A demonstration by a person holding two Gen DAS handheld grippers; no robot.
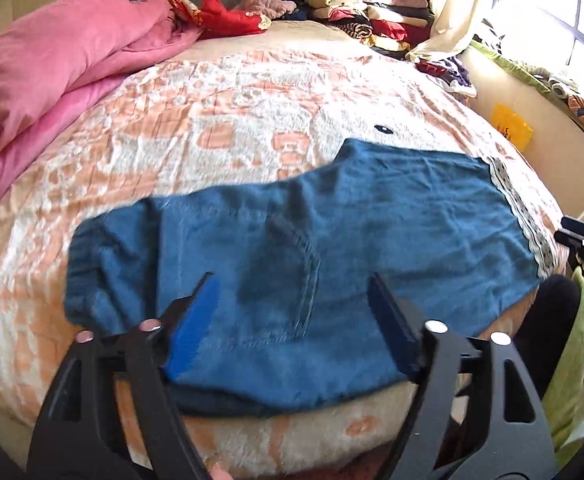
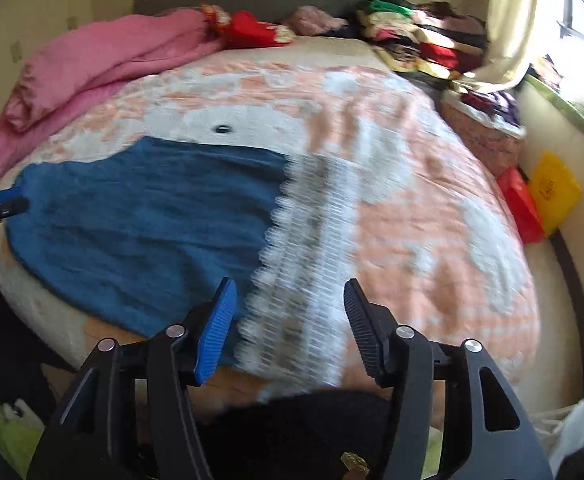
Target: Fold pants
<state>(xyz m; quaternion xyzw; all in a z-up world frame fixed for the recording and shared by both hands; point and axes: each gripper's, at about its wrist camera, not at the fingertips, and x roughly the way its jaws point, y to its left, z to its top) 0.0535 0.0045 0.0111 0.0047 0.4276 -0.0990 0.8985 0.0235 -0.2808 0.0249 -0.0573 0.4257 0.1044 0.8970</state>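
Blue pants (image 1: 300, 264) flat; left gripper (image 1: 292, 308), right gripper (image 2: 289, 312) angled down, agape.

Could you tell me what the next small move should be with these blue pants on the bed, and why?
Probably bring the right gripper down to pinch the lace hem and carry it toward the waistband. The pants lie flat across the bed, folded lengthwise, and both the right and left gripper are open and empty.

One pair of pants (image 1: 292, 248), two claws – left claw (image 1: 292, 320), right claw (image 2: 289, 328) – one pink quilt (image 1: 63, 64).
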